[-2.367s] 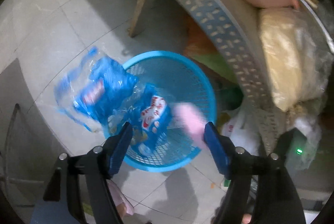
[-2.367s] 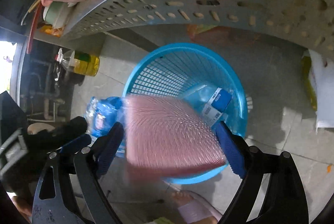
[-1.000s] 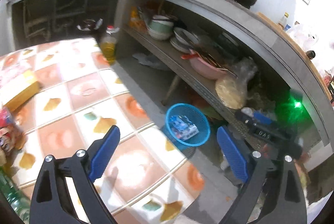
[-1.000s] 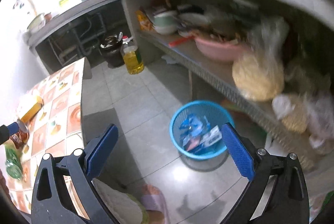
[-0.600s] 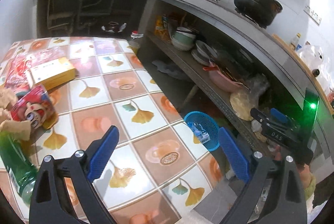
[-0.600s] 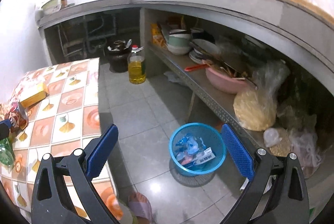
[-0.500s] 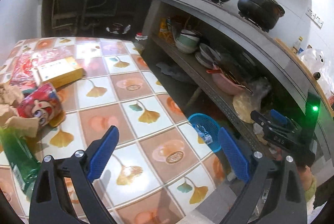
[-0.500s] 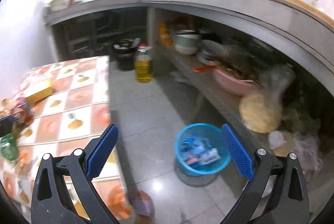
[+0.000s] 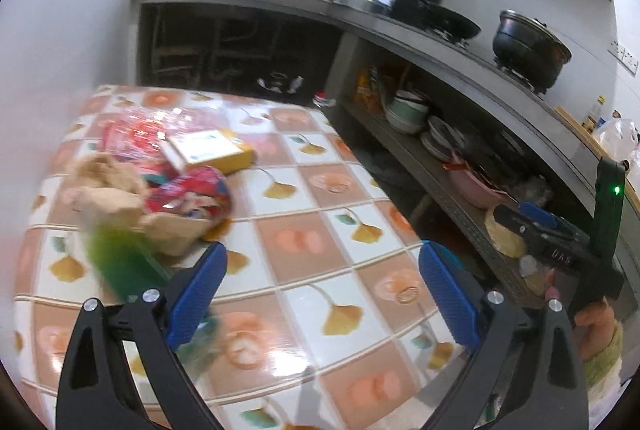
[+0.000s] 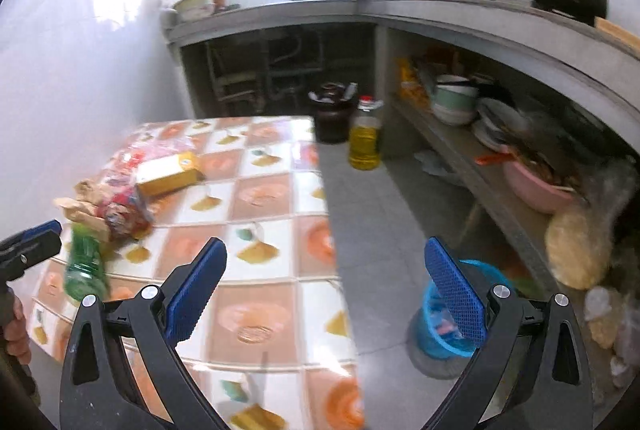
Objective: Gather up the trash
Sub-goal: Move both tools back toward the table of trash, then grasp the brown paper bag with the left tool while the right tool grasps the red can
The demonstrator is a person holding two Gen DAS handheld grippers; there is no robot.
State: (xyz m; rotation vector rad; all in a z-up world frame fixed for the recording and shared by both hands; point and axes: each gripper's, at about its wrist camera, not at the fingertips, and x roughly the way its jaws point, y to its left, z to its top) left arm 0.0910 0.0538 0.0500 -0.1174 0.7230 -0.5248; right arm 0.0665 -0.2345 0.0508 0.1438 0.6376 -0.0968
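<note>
Blue-padded jaws of both the left gripper (image 9: 322, 282) and right gripper (image 10: 326, 280) stand apart, empty, over the tiled desk (image 9: 304, 242). Remaining trash, a green bottle (image 10: 84, 262) and wrappers (image 9: 188, 195), lies clustered there; next, reach and grasp one for the blue basket (image 10: 436, 330).

On the tiled table (image 9: 304, 246) lay one green bottle (image 10: 85, 262), one yellow box (image 9: 210, 150), one red snack packet (image 9: 188, 195) and a red plastic bag (image 9: 132, 133); the crumpled brown papers (image 9: 108, 185) were too blurred to count. One blue basket (image 10: 448, 314) and one oil bottle (image 10: 365, 139) stood on the floor. One black pot (image 9: 530, 47) and one pan (image 9: 444, 21) sat on the counter, one pink basin (image 10: 534, 185) below.
</note>
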